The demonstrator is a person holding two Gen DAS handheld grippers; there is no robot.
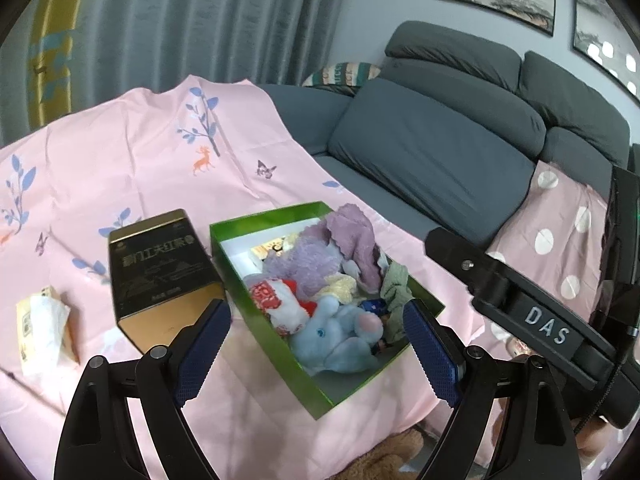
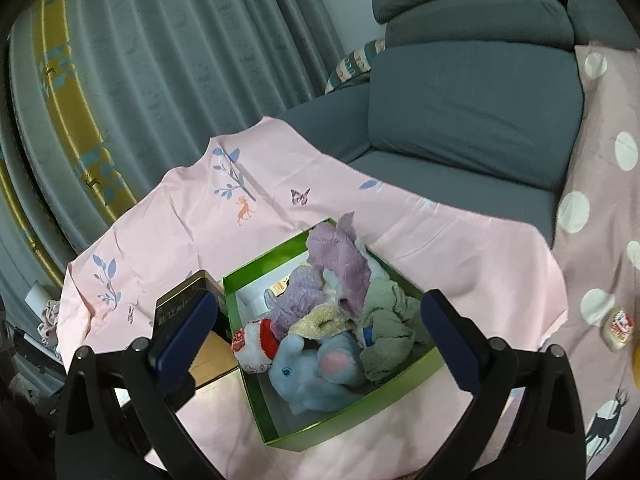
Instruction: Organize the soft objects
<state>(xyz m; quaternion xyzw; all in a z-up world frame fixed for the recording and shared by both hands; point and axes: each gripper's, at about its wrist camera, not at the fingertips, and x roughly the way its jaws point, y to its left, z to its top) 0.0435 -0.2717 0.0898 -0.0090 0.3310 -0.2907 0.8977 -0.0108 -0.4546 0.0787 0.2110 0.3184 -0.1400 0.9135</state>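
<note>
Both the left gripper [image 1: 318, 354] and right gripper [image 2: 318, 344] hang wide and empty above the green box [image 2: 256, 408] — soft toys [image 2: 316, 372] heaped inside — so the lilac cloth [image 2: 340, 260] draped over the rim may slide out.

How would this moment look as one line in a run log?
left tongs: open, empty | right tongs: open, empty | green box: soft toys, cloths inside | blue plush: in box
</note>
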